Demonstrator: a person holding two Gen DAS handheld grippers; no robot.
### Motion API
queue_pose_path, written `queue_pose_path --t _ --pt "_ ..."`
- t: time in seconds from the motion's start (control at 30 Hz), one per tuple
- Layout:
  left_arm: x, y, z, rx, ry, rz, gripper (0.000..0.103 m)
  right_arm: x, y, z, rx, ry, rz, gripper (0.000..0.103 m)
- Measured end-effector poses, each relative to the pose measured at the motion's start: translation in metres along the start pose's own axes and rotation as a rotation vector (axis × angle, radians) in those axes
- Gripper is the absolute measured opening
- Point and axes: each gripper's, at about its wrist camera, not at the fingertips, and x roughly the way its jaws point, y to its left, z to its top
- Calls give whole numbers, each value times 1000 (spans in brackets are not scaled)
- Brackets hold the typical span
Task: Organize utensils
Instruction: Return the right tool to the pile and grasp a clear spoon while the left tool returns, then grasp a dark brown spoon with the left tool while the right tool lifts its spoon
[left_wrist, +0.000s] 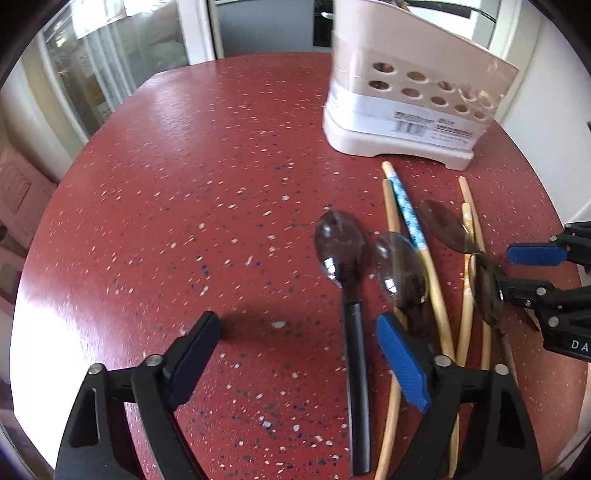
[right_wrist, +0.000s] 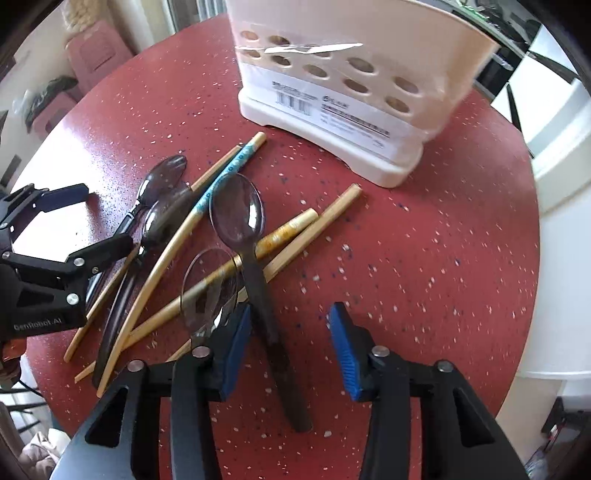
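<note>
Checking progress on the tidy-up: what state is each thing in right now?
Holder: upright on the table, plastic wrap still on.
Spoons: loose on the table, mixed with the chopsticks.
Chopsticks: loose, crossed in a pile.
Left claw: open, empty, over one spoon's handle.
Right claw: partly open, straddling a spoon handle, not gripping it.

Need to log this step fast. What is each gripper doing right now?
Left gripper: jaws open, holding nothing.
Right gripper: jaws open, a spoon handle lies between them, not gripped.
</note>
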Motion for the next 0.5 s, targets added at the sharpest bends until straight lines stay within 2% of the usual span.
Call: queue_pose_path --t 0.03,0.1,0.13,0.37,0.5 --pt "1 -2 4 11 10 -4 103 0 1 2 -3 5 -7 27" --pt "3 -5 11 31 32 -11 103 0 1 6 -6 13 6 16" --pt "5 -7 15 37 40 -11 103 -1 1 7 -1 15 14 14" --pt "12 -9 28 54 100 -19 103 -17 -18 3 81 -50 124 13" --pt "12 -15 39 92 120 -40 89 -27 -25 -9 106 -95 178 13"
